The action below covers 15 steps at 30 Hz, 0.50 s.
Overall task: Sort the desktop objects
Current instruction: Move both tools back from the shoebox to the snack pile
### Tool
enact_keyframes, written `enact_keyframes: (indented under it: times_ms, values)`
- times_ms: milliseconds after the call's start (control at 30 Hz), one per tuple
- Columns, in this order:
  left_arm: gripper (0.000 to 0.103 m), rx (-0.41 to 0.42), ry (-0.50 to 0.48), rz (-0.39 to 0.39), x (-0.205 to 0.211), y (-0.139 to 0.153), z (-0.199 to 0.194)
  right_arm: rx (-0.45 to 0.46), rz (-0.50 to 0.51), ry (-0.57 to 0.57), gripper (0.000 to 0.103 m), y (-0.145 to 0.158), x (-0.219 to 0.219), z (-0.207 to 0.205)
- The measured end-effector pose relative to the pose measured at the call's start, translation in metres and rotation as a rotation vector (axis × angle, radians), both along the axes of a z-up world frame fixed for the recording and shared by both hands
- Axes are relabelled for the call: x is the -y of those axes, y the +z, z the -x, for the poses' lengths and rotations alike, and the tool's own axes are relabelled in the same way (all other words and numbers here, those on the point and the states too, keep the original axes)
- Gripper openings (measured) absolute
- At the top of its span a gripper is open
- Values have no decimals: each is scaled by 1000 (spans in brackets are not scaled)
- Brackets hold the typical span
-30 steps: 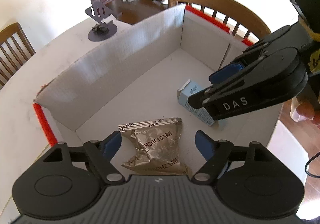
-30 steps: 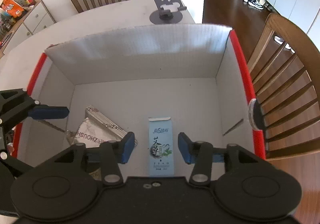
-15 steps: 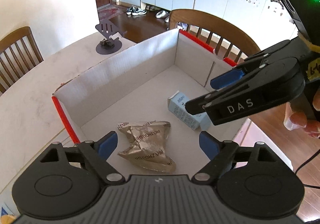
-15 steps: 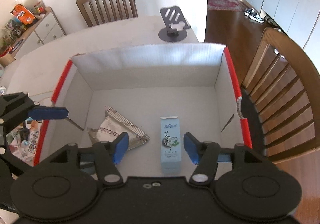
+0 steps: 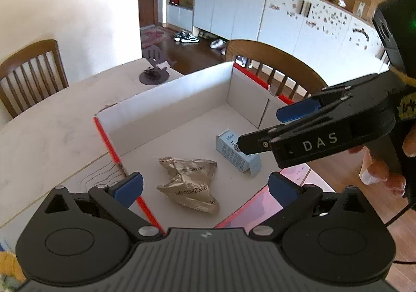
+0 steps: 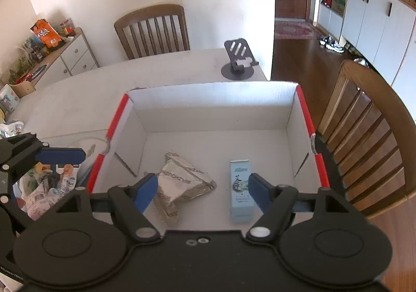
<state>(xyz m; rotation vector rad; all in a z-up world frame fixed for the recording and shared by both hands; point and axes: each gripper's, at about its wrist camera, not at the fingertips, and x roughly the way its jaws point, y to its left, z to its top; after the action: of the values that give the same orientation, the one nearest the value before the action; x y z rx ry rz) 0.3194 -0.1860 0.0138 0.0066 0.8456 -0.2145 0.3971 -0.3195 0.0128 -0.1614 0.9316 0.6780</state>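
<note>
Left gripper (image 5: 205, 185): jaws wide, empty, above near-left corner of box.
Right gripper (image 6: 202, 189): jaws wide, empty, above box.
Box (image 6: 213, 95): white cardboard, red rim, on table (image 6: 78, 102).
Foil pouch (image 6: 182, 182): flat on box floor, left side.
Blue carton (image 6: 239, 188): lying flat, right of pouch, apart from it.
Phone stand (image 6: 238, 60): on table behind box.

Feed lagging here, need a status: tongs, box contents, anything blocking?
Left tongs open, empty; right tongs open, empty. Foil packet and blue carton lying flat in white box, apart. Both tongs above box, nothing blocking.
</note>
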Motion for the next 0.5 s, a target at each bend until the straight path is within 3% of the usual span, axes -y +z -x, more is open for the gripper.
enact_keyframes:
  times_ms: [500]
  values:
    - [103,80,37,13,-35,15,70,52,-35,-45,78,12,-16,59]
